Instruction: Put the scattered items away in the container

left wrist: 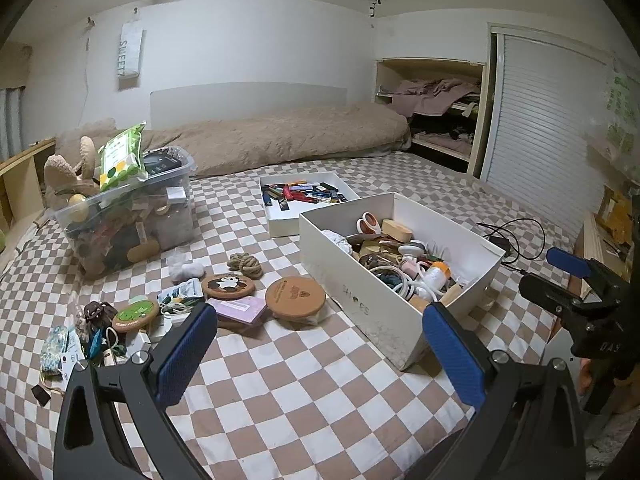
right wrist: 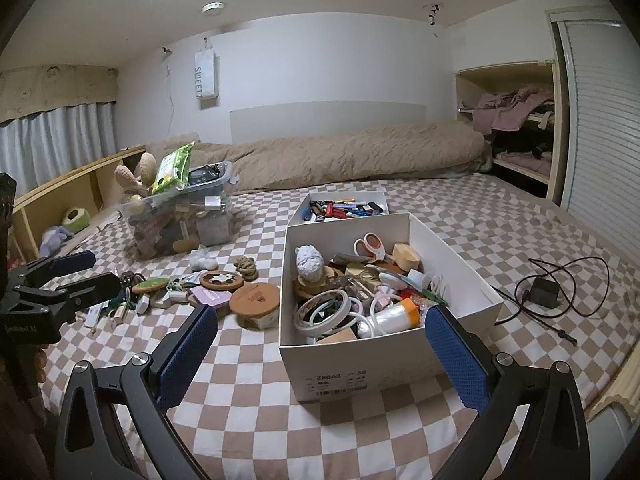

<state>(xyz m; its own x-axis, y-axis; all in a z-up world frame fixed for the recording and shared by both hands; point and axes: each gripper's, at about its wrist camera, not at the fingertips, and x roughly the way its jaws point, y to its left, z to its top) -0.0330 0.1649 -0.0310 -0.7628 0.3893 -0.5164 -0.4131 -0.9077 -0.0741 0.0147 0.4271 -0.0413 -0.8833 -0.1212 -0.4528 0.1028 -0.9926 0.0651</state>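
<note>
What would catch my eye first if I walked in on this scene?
Probably the white shoebox crammed with odds and ends, sitting mid-bed on the checkered bedspread. To its left lies a scatter of small items, round wooden coasters among them. In the foreground, each hand-held gripper, left and right, is open and empty.

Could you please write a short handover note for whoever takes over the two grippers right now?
Left gripper: open, empty, above the checked blanket.
Right gripper: open, empty, just in front of the white shoebox.
Done: the shoebox already holds many small items.
Left: a loose pile to the left of the box, including the round wooden lid, panda coaster, rope knot and purple card.
</note>
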